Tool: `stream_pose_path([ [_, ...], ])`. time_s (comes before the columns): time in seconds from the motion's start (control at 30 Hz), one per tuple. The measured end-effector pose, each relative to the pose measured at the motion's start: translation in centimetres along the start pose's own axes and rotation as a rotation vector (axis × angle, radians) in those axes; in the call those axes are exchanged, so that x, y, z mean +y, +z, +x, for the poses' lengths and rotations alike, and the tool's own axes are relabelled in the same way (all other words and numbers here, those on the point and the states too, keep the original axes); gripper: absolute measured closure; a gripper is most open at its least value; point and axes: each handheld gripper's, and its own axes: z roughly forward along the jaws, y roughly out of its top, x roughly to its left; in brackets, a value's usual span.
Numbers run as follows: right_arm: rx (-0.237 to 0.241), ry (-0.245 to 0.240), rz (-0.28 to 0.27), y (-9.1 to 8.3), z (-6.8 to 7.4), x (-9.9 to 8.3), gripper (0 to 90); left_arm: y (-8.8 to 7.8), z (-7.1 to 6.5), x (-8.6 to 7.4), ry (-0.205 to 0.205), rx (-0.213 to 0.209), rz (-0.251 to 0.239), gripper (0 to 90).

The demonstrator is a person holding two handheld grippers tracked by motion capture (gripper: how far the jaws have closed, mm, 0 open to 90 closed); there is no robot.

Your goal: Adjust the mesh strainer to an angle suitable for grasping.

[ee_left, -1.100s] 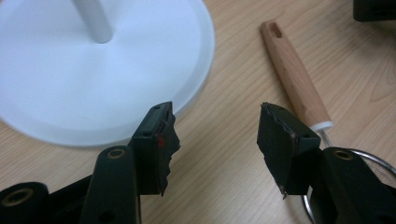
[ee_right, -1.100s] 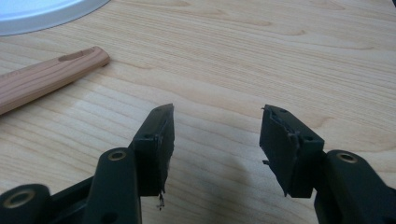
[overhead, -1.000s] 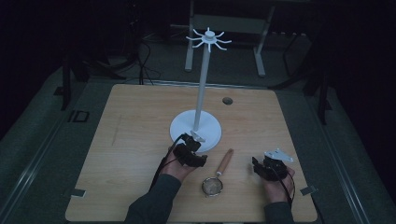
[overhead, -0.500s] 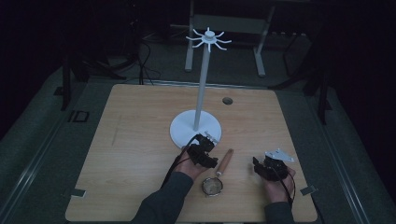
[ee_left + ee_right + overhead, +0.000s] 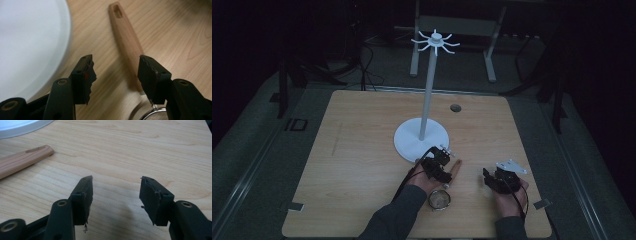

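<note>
Two black two-jaw grippers are working low over the pale wooden table (image 5: 362, 150), one in each of the person's hands. The left gripper (image 5: 115, 75) is hovering with its jaws standing wide apart, and nothing is sitting between its pads; its right jaw is lying just over the edge of the light wooden handle (image 5: 126, 40) of a small round metal mesh strainer (image 5: 440, 200). That handle is lying flat on the table, its slotted end pointing away from the gripper and toward the round white base (image 5: 27, 45) of a tall white stand (image 5: 428, 90) with radiating hooks at its top. In the left gripper view the base is sitting just beside the left jaw, and the strainer's metal rim (image 5: 152, 115) is peeking in at the bottom edge, close under the right jaw.

From the high view the strainer's bowl is resting on the table right by the person's left hand (image 5: 424, 181), near the front edge; whether anything is lying inside the bowl cannot be told at this size and in this dim light.

The right gripper (image 5: 115, 195) is holding well apart from the strainer, its jaws also standing wide and empty above bare wood, with the handle's end showing at the far left of its view.
</note>
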Motion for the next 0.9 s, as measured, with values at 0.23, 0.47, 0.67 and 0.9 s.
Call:
stream_pose_path([
  [0.23, 0.0, 0.0, -0.005, 0.0, 0.0, 0.0, 44.1, 0.6, -0.9, 0.3, 0.01, -0.019, 0.01, 46.4],
  [0.47, -0.001, -0.002, -0.008, -0.1, 0.0, 0.0, 44.0, 1.3, -1.6, 0.3, 0.023, -0.03, 0.043, 48.7],
  [0.67, -0.001, -0.003, -0.007, -0.1, 0.0, 0.0, 43.9, 1.9, -1.7, 0.2, 0.038, -0.026, 0.089, 55.3],
  [0.9, -0.001, -0.003, -0.009, -0.1, 0.0, -0.1, 43.8, 1.8, -1.3, 0.0, 0.037, -0.004, 0.102, 60.6],
])
